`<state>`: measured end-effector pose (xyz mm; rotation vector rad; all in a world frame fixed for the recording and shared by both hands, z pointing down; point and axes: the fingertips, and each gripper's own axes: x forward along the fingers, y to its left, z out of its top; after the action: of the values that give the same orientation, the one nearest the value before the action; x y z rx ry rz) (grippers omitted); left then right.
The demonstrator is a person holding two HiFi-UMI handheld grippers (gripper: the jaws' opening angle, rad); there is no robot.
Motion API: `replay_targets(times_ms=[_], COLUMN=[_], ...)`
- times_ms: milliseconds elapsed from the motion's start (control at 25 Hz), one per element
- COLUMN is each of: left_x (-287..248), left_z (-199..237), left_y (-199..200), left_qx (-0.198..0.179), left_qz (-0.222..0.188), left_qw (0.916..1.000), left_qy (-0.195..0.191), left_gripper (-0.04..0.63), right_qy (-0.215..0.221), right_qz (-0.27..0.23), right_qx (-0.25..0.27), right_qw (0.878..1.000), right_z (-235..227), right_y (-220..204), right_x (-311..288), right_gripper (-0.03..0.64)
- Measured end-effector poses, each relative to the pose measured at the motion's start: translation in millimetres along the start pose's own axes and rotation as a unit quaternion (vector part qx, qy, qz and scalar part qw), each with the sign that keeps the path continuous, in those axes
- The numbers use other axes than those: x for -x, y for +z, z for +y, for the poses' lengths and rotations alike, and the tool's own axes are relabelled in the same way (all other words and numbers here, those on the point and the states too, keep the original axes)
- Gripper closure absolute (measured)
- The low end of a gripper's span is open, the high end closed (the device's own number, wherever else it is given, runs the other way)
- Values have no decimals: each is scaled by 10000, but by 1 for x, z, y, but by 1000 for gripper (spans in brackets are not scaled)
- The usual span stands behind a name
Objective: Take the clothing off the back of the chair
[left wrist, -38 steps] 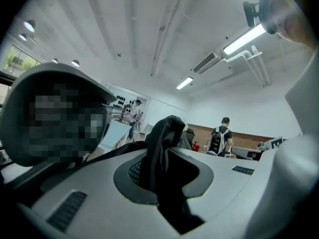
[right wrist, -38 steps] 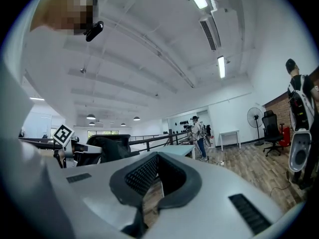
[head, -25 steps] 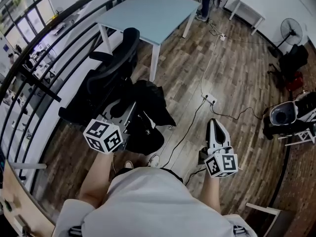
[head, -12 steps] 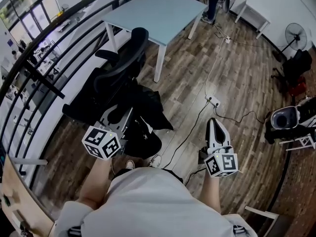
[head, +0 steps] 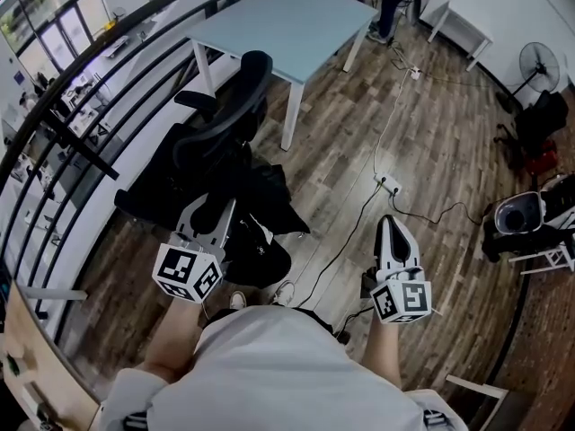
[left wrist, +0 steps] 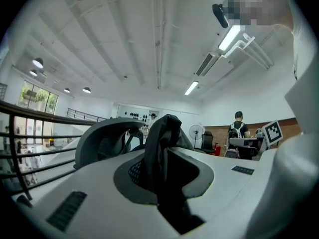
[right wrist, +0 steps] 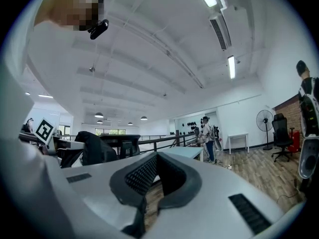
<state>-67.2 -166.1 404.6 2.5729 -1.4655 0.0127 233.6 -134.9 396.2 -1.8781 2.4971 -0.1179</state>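
Observation:
A black office chair (head: 218, 124) stands by the railing, its back bare. The black clothing (head: 260, 218) hangs in a bunch just right of the chair's seat; I cannot tell if it touches the seat. My left gripper (head: 216, 209) is shut on the garment's upper fold. In the left gripper view the dark cloth (left wrist: 160, 138) stands up between the pads of the left gripper (left wrist: 169, 176), with the chair's back (left wrist: 104, 136) behind it. My right gripper (head: 388, 224) hovers over the wood floor at the right, shut and empty. In its own view the right gripper (right wrist: 154, 176) holds nothing.
A light blue table (head: 287, 21) stands behind the chair. A power strip (head: 386, 184) and its cables run across the floor between the grippers. A black railing (head: 81, 142) borders the left. A fan (head: 539, 57), a white bench (head: 458, 25) and equipment (head: 521, 214) line the right.
My left gripper has drawn back toward me with the clothing and rolled a little. The garment hangs lower and nearer my feet. The right gripper has stayed in place.

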Motion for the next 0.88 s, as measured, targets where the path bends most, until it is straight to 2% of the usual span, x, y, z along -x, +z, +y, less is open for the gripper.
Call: replay_targets(times_ms=[80,200,880], left_x=[3,4,7], left_z=[-2,-2,6], left_y=[2,3,8], left_qx=[-207,-312,-238], left_qz=[-73,-95,-164], left_qw=[9998,9994,9995], left_qy=[37,73,95], left_gripper=[518,518,518], right_qy=[-14,-50,-137], right_qz=[-23,-38,-16], right_qx=[-20,-37,93], right_qw=[10000,10000,9999], right_z=[-1,-2,0], right_y=[0,-1,2], right_x=[1,4,6], right_gripper=[597,597,597])
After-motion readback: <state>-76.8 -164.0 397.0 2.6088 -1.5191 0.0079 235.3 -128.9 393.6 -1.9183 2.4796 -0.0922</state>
